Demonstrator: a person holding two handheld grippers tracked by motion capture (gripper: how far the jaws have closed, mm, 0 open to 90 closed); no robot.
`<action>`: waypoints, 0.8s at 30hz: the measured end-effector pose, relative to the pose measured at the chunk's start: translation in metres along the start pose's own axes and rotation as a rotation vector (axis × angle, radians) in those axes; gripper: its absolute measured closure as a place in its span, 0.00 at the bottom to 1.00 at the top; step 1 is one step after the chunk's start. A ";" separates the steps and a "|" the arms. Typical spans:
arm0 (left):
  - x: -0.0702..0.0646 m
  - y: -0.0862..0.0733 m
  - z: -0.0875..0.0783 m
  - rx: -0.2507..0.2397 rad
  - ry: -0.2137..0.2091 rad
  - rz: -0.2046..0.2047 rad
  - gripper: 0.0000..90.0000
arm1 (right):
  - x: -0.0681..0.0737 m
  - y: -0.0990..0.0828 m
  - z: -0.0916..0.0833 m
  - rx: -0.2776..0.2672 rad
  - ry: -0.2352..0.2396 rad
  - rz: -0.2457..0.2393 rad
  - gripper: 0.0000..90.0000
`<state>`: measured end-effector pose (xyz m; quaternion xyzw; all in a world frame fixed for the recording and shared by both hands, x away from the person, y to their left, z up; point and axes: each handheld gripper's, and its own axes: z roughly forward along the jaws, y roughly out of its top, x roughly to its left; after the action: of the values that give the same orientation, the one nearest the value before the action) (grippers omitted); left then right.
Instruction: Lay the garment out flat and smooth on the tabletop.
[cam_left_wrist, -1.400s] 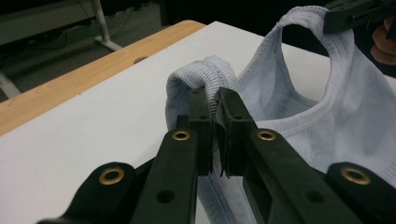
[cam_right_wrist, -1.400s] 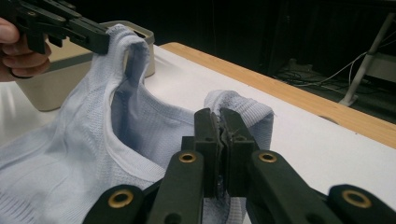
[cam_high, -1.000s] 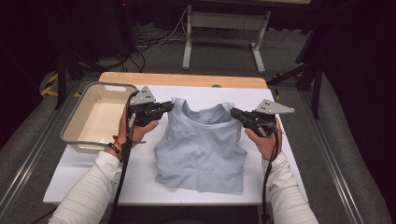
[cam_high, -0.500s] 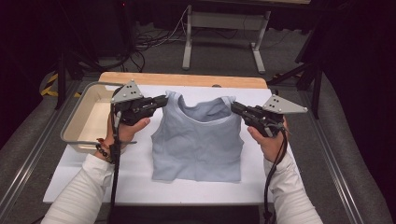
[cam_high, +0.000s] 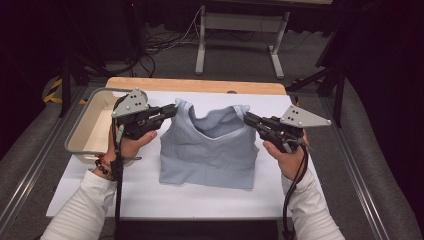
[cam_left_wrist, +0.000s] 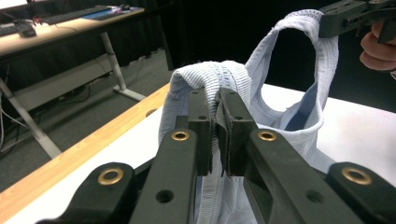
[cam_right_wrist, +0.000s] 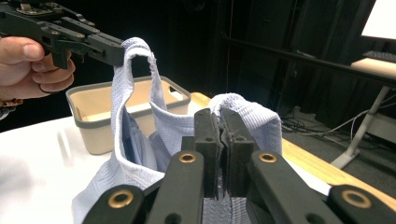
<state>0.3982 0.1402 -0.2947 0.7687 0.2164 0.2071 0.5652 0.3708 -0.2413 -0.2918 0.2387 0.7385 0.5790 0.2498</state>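
While ribbed, soft, the pale-blue tank top (cam_high: 210, 150) hangs from both black grippers.

Overhead faces forward; claw views close-up.

In my left claw's (cam_left_wrist: 218, 135) view, the pinched strap of the top (cam_high: 210, 150) vanishes between the 2 jaws, and the bottom edge cuts off its hem. My right claw (cam_right_wrist: 218, 140) swallows the other strap likewise. My sleeve (cam_high: 80, 215) hides the tub's (cam_high: 82, 132) near corner.
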 end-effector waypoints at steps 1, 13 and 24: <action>0.001 -0.001 0.001 0.000 -0.003 -0.003 0.94 | -0.001 -0.001 0.001 0.003 -0.003 0.001 0.96; -0.005 0.008 -0.007 -0.022 -0.006 0.017 0.94 | 0.003 0.006 -0.006 -0.019 -0.010 0.000 0.96; -0.027 0.039 -0.041 -0.090 -0.039 0.034 0.95 | 0.031 0.042 -0.030 -0.090 0.038 -0.050 0.96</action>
<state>0.3562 0.1467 -0.2484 0.7500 0.1830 0.2112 0.5995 0.3307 -0.2343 -0.2478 0.1978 0.7221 0.6097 0.2603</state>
